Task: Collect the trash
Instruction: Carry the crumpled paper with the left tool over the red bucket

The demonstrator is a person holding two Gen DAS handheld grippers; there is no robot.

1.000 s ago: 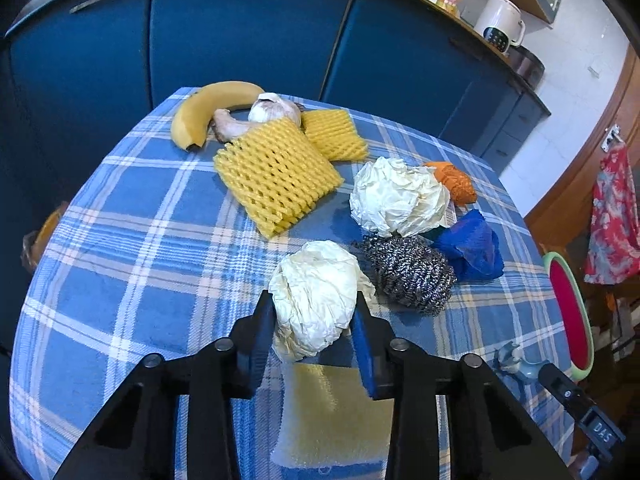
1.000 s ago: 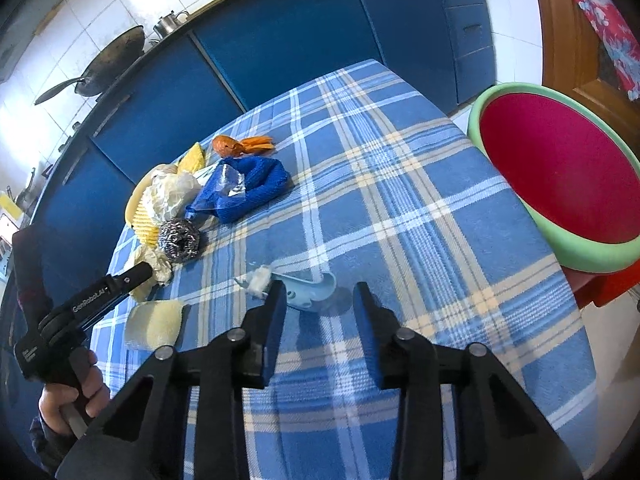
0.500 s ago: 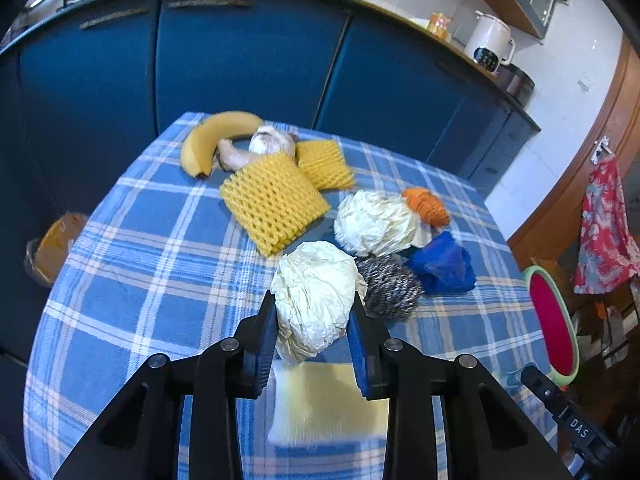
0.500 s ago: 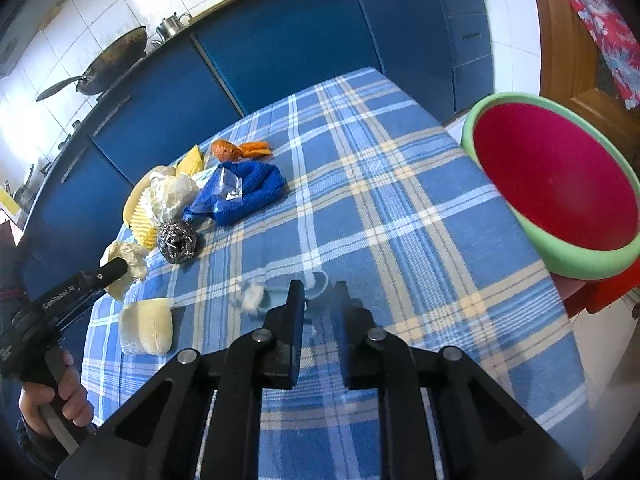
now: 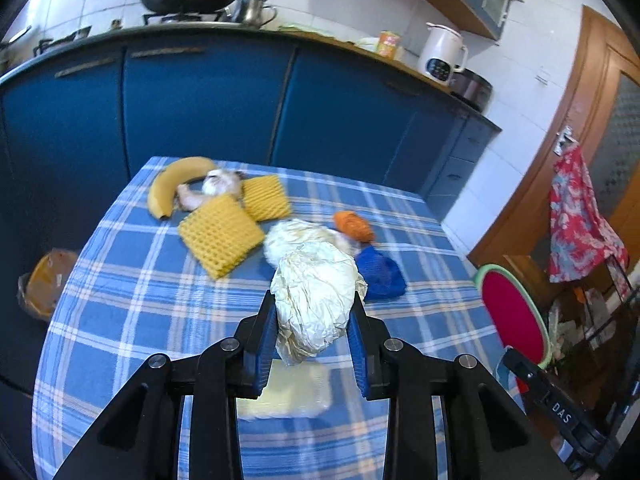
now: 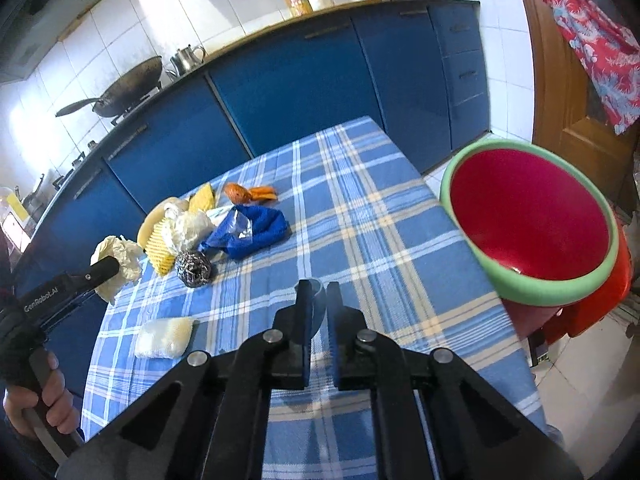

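Observation:
My left gripper [image 5: 313,312] is shut on a crumpled white paper ball [image 5: 316,300] and holds it above the blue checked tablecloth [image 5: 132,312]; the ball also shows in the right wrist view [image 6: 116,264]. My right gripper [image 6: 318,300] is shut on a light blue plastic piece [image 6: 318,304], lifted off the table. A red bowl with a green rim [image 6: 532,224] stands off the table's right edge, and shows in the left wrist view [image 5: 514,312].
On the table lie another paper ball [image 5: 296,236], yellow foam nets [image 5: 220,232], a banana [image 5: 172,184], garlic [image 5: 218,186], an orange scrap [image 5: 354,226], a blue net [image 6: 256,230], a steel scourer [image 6: 194,268] and a yellow sponge [image 6: 164,338]. Blue cabinets stand behind.
My left gripper has risen with the paper ball in it. My right gripper has shut on the light blue piece and lifted it off the table.

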